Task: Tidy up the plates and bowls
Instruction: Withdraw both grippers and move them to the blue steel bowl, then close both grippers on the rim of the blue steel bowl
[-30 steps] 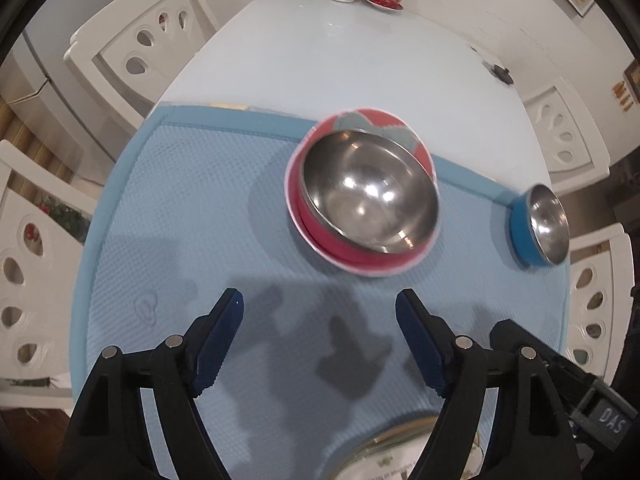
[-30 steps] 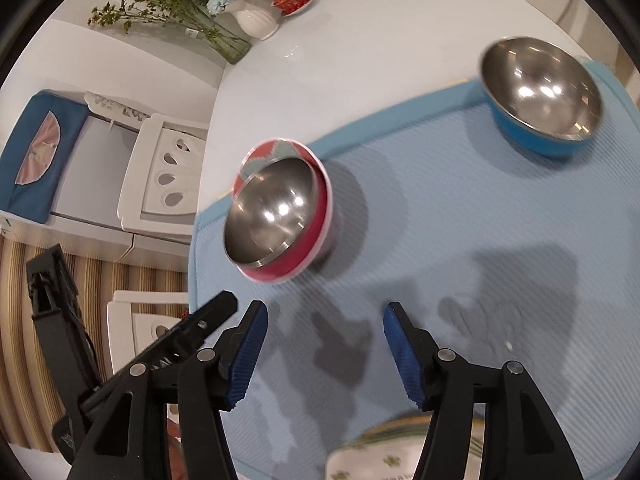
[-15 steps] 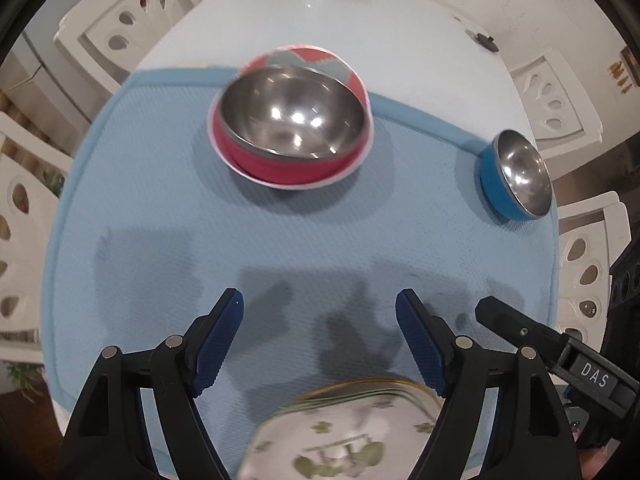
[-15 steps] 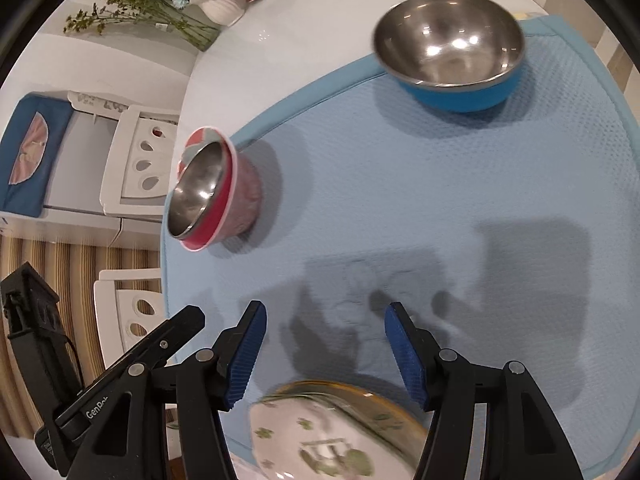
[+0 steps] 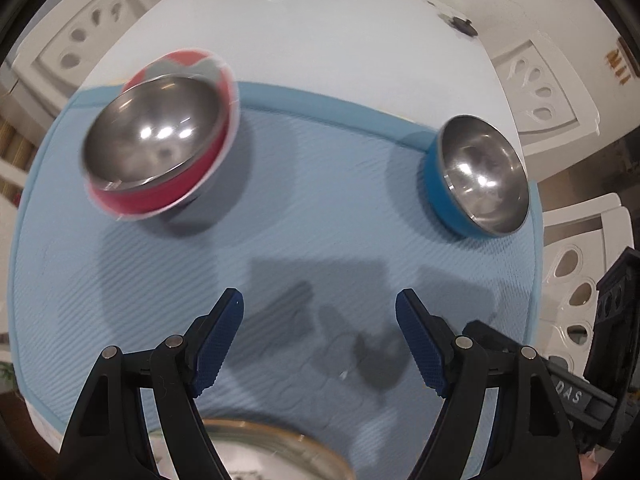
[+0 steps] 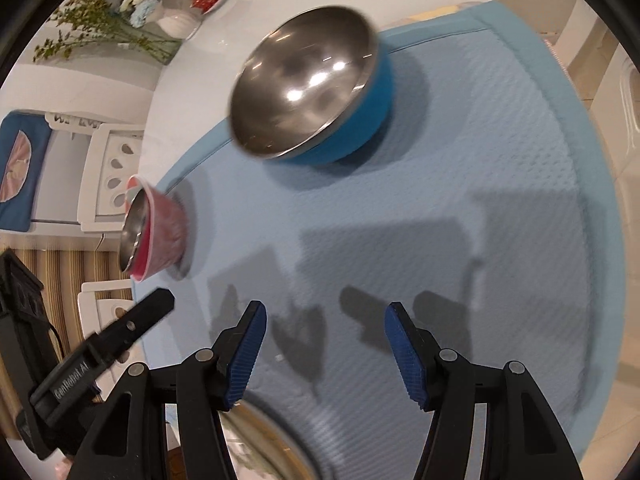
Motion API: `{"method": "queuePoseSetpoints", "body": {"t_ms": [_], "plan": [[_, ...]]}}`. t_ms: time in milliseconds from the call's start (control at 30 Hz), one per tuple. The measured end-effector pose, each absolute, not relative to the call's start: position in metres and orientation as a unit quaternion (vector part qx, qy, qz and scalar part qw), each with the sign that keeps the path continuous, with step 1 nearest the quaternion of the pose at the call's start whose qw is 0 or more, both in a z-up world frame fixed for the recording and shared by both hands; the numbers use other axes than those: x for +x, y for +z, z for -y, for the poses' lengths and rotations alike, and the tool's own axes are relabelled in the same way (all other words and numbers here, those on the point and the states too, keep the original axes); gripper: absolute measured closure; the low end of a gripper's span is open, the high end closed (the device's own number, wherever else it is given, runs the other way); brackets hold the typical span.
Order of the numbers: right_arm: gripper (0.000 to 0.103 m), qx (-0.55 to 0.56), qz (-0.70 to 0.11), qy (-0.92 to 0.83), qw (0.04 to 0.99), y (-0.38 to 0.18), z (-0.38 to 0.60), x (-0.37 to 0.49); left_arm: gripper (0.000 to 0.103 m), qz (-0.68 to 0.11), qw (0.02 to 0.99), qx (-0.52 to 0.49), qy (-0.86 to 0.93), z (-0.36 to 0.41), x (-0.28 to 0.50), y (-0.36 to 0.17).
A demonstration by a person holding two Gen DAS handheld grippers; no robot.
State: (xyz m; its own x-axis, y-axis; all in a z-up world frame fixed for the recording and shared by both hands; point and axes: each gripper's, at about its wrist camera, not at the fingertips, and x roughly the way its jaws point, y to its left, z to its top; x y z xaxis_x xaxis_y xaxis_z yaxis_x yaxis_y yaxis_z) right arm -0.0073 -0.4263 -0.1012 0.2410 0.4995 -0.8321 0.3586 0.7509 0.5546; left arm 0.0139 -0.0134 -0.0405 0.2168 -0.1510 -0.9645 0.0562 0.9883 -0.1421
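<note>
Both claws, left claw & right claw, gape wide w/ nothing held. On blue mat: red bowl far-left, already nested; blue bowl far-right, plate near edge, both apparently unsorted.

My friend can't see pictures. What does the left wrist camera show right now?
The open left gripper hovers over a light blue mat on a white table, holding nothing. A metal bowl sits in a red bowl at the far left, a blue bowl with a metal inside sits at the far right, and a plate's rim peeks in below.
</note>
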Motion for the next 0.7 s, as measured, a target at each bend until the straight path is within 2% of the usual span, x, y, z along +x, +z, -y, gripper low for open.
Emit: {"method": "queuePoseSetpoints", "body": {"t_ms": [167, 533, 567, 667, 700], "plan": [[0.043, 0.375, -0.572, 0.074, 0.726, -0.106, 0.454, -0.008, 0.026, -0.613, 0.785, -0.012, -0.084, 0.043, 0.037, -0.047], [0.042, 0.403, -0.499, 0.109, 0.759, -0.107, 0.492, 0.003, 0.026, -0.603, 0.788, -0.053, -0.113, 0.085, 0.076, -0.066], [0.041, 0.407, -0.494, 0.109, 0.76, -0.106, 0.493, 0.004, 0.026, -0.604, 0.787, -0.051, -0.112, 0.086, 0.078, -0.069], [0.022, 0.371, -0.48, 0.082, 0.791, -0.102, 0.495, 0.011, 0.026, -0.603, 0.788, -0.052, -0.112, 0.09, 0.082, -0.077], [0.021, 0.356, -0.48, 0.07, 0.799, -0.103, 0.494, 0.015, 0.026, -0.603, 0.789, -0.051, -0.112, 0.09, 0.083, -0.078]]}}
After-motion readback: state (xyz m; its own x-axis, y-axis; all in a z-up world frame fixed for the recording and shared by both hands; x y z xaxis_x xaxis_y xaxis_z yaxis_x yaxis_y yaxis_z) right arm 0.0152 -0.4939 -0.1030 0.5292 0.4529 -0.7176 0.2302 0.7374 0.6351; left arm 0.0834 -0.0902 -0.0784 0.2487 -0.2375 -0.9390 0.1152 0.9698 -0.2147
